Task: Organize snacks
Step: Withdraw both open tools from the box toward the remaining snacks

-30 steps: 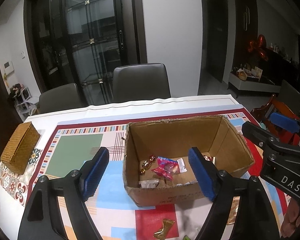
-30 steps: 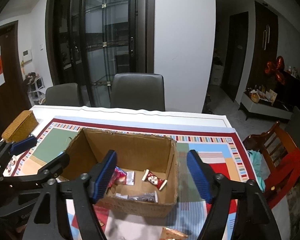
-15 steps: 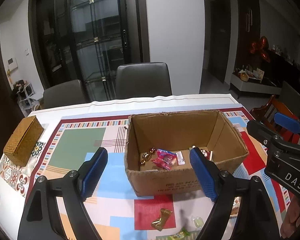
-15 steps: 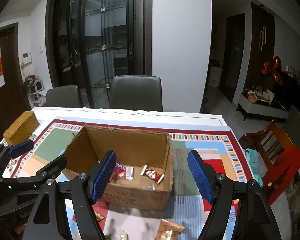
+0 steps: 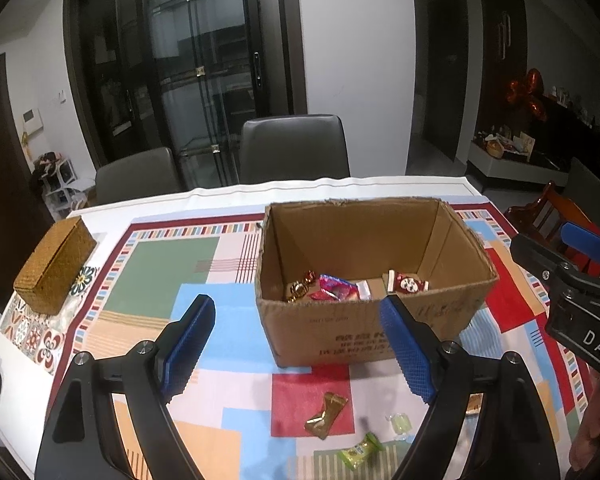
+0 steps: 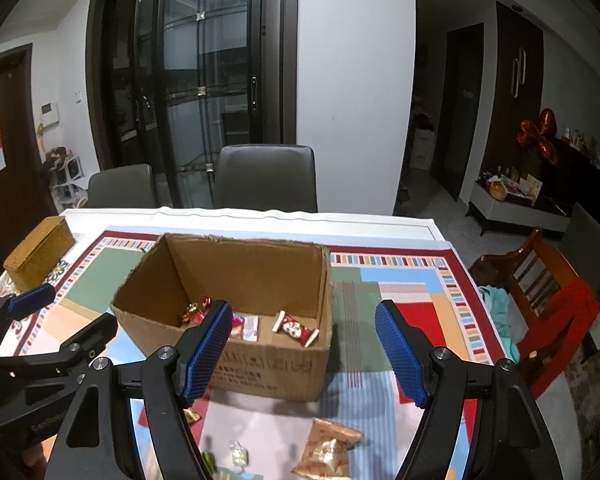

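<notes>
Two grippers are hovering over the near side of the table, both with jaws standing apart and nothing between the pads. The left gripper (image 5: 296, 344) is sitting over the patchwork tablecloth (image 5: 160, 272) just before the near wall of the cardboard box (image 5: 364, 332); the right gripper (image 6: 304, 354) is hanging in front of that box's near right corner. The box is standing open-topped at mid-table, its torn rim facing up, and is holding a gold-wrapped sweet (image 5: 300, 286), a pink packet (image 5: 338, 288) and a red-and-white candy (image 5: 408, 282) on its floor. Loose snacks are lying on the cloth between the box and the near table edge: a gold candy (image 5: 326, 416), a green-wrapped candy (image 5: 360, 450), a pale clear-wrapped candy (image 5: 398, 424) and, in the right wrist view, an orange snack packet (image 6: 328, 450). Open cloth is lying left of the box, running to a woven lidded box (image 5: 54, 266) near the left edge. Open cloth is also showing right of the box up to the red border. Two grey chairs (image 5: 294, 148) are standing against the far edge; a wooden chair (image 6: 540, 296) is standing just off the right edge.
</notes>
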Tool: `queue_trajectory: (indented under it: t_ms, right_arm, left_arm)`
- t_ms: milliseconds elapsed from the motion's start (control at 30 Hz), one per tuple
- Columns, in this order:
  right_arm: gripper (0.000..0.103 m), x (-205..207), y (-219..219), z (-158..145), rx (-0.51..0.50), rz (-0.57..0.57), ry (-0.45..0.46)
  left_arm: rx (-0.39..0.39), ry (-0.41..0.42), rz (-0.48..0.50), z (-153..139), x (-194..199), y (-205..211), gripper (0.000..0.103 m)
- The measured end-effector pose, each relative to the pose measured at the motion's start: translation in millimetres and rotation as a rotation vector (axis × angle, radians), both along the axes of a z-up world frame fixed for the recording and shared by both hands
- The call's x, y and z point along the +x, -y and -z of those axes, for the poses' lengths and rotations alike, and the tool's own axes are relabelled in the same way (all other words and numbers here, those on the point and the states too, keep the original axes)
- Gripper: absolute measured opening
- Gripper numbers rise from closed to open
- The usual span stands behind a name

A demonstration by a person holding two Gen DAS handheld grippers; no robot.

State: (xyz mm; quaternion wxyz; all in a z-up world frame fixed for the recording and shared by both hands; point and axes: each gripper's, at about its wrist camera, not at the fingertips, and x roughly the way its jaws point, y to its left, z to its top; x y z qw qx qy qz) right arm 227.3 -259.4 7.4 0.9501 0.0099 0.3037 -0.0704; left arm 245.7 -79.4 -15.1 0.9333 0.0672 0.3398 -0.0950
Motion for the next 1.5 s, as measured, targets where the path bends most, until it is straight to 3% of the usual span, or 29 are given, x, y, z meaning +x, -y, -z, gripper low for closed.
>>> queue_trajectory:
  t_ms: [733, 1000, 1100, 1500]
  right_arm:
    - [0.075, -31.6, 11.8, 47.1, -0.012, 0.045, -0.083]
    - [0.075, -38.0, 18.8, 71.2, -0.007, 0.07, -0.123]
    - [0.083, -39.4, 19.7, 79.5, -0.013, 0.075, -0.136]
    - [0.084, -40.3, 22.8, 116.1, -0.01, 0.09, -0.197]
  left_arm:
    - [0.004, -0.086, 0.011, 49.6, -37.6, 8.2, 0.087]
    - [0.021, -0.098, -0.036, 69.7, -50.0, 9.7, 0.089]
    - [0.016, -0.107, -0.062, 78.3, -52.3, 8.9, 0.091]
    - [-0.018, -0.157, -0.159, 114.6, -61.3, 4.2, 0.093]
